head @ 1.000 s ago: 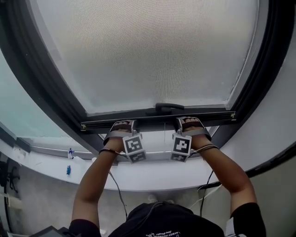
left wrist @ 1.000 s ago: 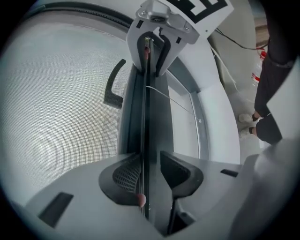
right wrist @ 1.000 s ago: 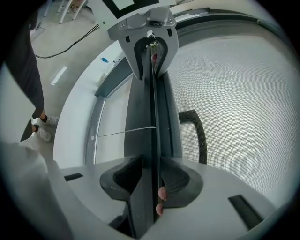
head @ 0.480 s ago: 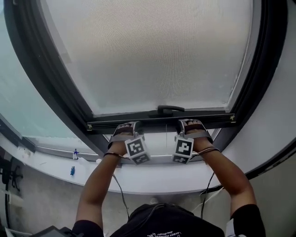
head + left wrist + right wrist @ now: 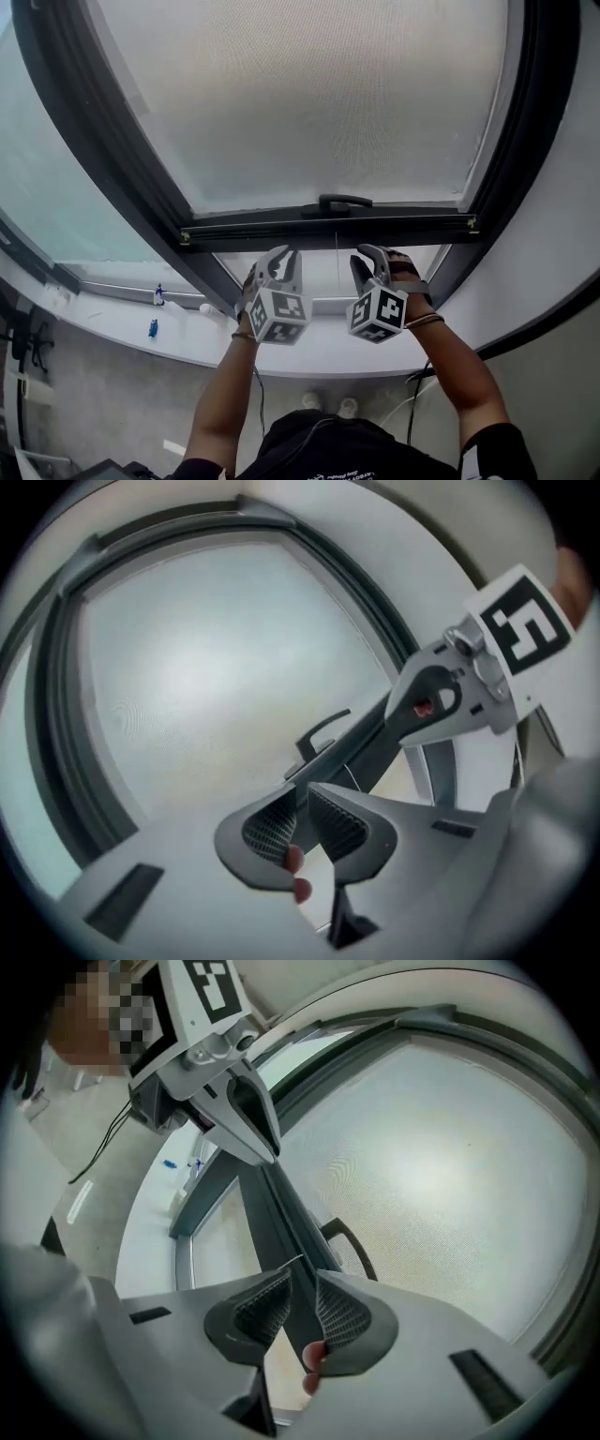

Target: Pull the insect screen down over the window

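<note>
l tongs (image 5: 286, 255), r tongs (image 5: 367, 258): narrower, off-bar (image 5: 328, 228)

— Below the insect screen (image 5: 309, 94)?
— Pull bar (image 5: 328, 228) along its lower edge, handle (image 5: 344, 202) at mid-length, in front.
— Further down?
— Sill (image 5: 122, 323), beneath the bar; carries small items (image 5: 153, 327), far left.

Indoor room, dark-framed window (image 5: 112, 164), white sill (image 5: 94, 316), grey floor (image 5: 94, 403)

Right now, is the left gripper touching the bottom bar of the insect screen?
Apart. In the left gripper view, the bottom bar lies clearly beyond the fingers of the left gripper, which have just been closing with nothing between them.
</note>
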A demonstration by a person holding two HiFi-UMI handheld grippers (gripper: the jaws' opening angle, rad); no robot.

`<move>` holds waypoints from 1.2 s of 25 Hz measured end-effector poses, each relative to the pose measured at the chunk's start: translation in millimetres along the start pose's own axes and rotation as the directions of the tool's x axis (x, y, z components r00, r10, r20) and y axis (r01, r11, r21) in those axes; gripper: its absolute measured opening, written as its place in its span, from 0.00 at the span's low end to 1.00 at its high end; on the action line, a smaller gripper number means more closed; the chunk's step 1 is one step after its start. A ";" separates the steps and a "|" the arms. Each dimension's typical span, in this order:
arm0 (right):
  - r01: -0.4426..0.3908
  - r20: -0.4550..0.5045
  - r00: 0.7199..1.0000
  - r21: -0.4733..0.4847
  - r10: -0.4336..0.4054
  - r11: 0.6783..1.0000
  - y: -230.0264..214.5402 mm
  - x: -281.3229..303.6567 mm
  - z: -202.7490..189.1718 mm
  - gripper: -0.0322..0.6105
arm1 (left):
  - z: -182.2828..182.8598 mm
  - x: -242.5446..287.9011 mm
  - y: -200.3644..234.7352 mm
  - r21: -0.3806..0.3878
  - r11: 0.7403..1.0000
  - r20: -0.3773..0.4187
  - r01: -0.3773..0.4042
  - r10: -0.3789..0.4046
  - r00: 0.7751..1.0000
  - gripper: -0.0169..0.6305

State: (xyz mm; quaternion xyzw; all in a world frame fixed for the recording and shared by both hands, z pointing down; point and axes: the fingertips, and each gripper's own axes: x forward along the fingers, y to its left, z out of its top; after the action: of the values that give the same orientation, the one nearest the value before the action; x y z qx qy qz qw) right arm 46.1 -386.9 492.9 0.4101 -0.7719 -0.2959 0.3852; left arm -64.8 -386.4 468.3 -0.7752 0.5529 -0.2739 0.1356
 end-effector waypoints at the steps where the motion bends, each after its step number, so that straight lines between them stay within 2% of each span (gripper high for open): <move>1: 0.011 0.019 1.000 0.042 -0.012 0.999 0.2 -5.5 2.7 0.16 | 2.3 -4.9 2.3 -0.051 0.999 0.017 -0.014 0.015 1.000 0.07; 3: 0.040 0.053 0.998 0.123 -0.047 0.992 -1.3 -16.9 7.8 0.07 | 5.3 -11.8 2.3 -0.113 0.993 0.045 -0.024 0.029 0.999 0.03; 6: 0.063 0.091 0.992 0.247 -0.088 0.967 -1.4 -34.4 15.4 0.06 | 2.5 -19.3 -4.5 -0.145 0.989 0.061 -0.012 0.021 0.998 0.03; 9: 0.087 0.121 0.982 0.375 -0.142 0.923 -1.4 -54.8 24.9 0.06 | -2.0 -33.0 -5.5 -0.209 0.978 0.074 0.000 0.016 0.997 0.03; 11: 0.103 0.130 0.975 0.469 -0.183 0.877 -2.1 -68.8 27.7 0.06 | -5.4 -44.7 -5.3 -0.280 0.960 0.099 0.024 0.004 0.995 0.03; 15: 0.118 0.109 0.962 0.662 -0.250 0.741 -0.3 -96.6 24.4 0.06 | -16.8 -72.7 -0.4 -0.408 0.911 0.147 0.063 -0.003 0.989 0.03; 18: 0.134 0.100 0.953 0.710 -0.286 0.692 7.9 -114.3 26.6 0.06 | -26.4 -94.6 2.7 -0.451 0.890 0.160 0.066 0.007 0.987 0.03; 22: 0.143 0.105 0.941 0.737 -0.321 0.660 27.3 -134.4 40.1 0.06 | -37.0 -124.0 -0.7 -0.496 0.865 0.180 0.082 0.009 0.984 0.03; 26: 0.138 0.090 0.945 0.764 -0.316 0.631 55.6 -152.5 48.2 0.06 | -46.4 -155.2 -8.3 -0.486 0.869 0.188 0.093 -0.001 0.982 0.03; 28: 0.145 0.075 0.947 0.767 -0.311 0.625 69.5 -165.3 48.3 0.06 | -53.2 -170.6 -12.5 -0.480 0.872 0.185 0.098 -0.008 0.983 0.03; 30: 0.158 0.056 0.950 0.764 -0.308 0.626 81.7 -179.8 46.9 0.06 | -58.5 -184.2 -19.0 -0.492 0.864 0.190 0.111 -0.018 0.982 0.03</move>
State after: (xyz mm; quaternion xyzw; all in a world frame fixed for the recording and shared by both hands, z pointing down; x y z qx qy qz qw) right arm 39.7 -185.6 468.0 0.6000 -0.7964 -0.0343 0.0679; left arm -127.5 -202.7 475.1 -0.8233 0.5641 -0.0553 -0.0300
